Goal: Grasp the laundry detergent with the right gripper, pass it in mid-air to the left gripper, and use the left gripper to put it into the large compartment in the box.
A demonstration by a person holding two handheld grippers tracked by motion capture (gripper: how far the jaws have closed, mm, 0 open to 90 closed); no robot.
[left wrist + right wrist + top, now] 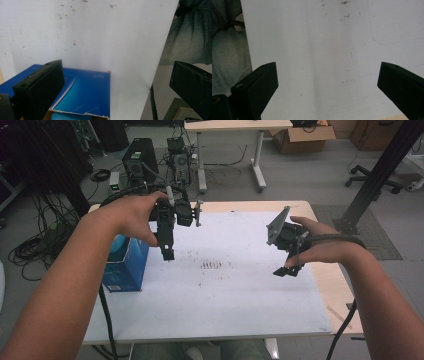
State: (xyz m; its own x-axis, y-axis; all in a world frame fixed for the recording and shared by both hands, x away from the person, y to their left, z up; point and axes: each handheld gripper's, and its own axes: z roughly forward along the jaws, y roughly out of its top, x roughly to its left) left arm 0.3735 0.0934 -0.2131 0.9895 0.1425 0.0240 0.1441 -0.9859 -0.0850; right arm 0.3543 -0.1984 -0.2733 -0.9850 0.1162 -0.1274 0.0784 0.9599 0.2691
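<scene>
A white sheet [230, 290] covers most of the wooden table [332, 290], with brown specks [211, 265] near its middle. An open blue box [125, 267] stands at the sheet's left edge. My left gripper [167, 252] hangs jaws-down just right of the box, above the sheet. In the left gripper view the left gripper [116, 68] is open and holds nothing, with the blue box [85, 91] low between its jaws. My right gripper [288, 271] hovers over the sheet's right side. The right gripper [328, 70] is open over bare white sheet [324, 50].
Beyond the table's far edge are a computer tower [140, 157], tangled cables [40, 240], another table [235, 150] and a cardboard box [302, 137]. A black post [377, 175] slants at the right. The person's trousers [190, 37] lie past the near edge.
</scene>
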